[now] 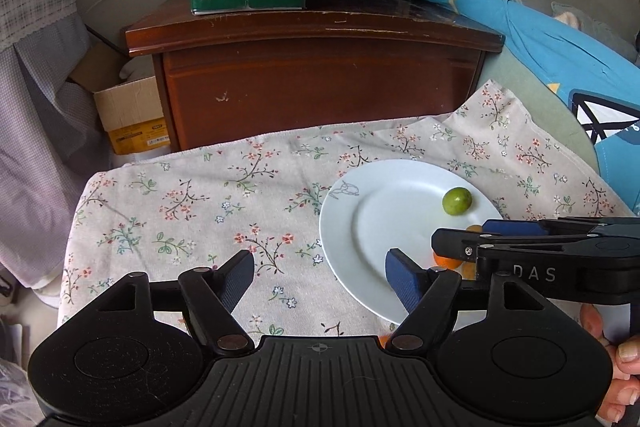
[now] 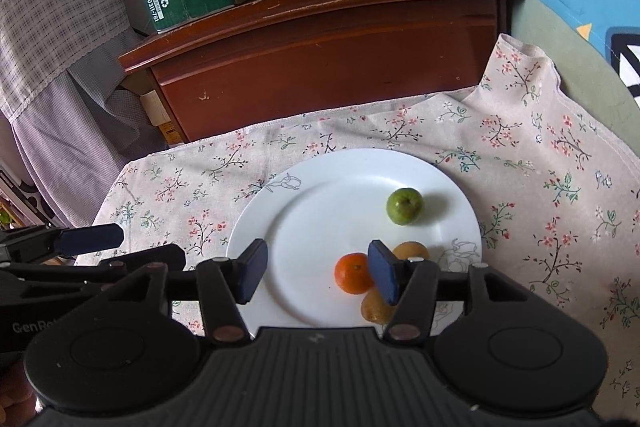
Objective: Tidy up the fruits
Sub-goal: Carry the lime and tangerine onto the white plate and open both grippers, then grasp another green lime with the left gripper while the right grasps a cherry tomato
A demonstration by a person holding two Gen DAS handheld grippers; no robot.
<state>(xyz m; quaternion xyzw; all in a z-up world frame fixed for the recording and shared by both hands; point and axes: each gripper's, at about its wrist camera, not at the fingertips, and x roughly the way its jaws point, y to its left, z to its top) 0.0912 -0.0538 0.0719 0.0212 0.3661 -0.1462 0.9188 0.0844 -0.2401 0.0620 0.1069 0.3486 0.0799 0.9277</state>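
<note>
Behind the right tongs (image 2: 318, 277), two brown fruits (image 2: 412, 250) sit half-hidden.

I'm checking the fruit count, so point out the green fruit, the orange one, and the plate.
green fruit (image 2: 404, 205), right wrist view, middle of its skin.
orange fruit (image 2: 353, 273), right wrist view, its visible front.
plate (image 2: 320, 227), right wrist view, bare centre.

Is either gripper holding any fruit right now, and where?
No. Left gripper and right gripper are both open; the fruit lies on the plate.
</note>
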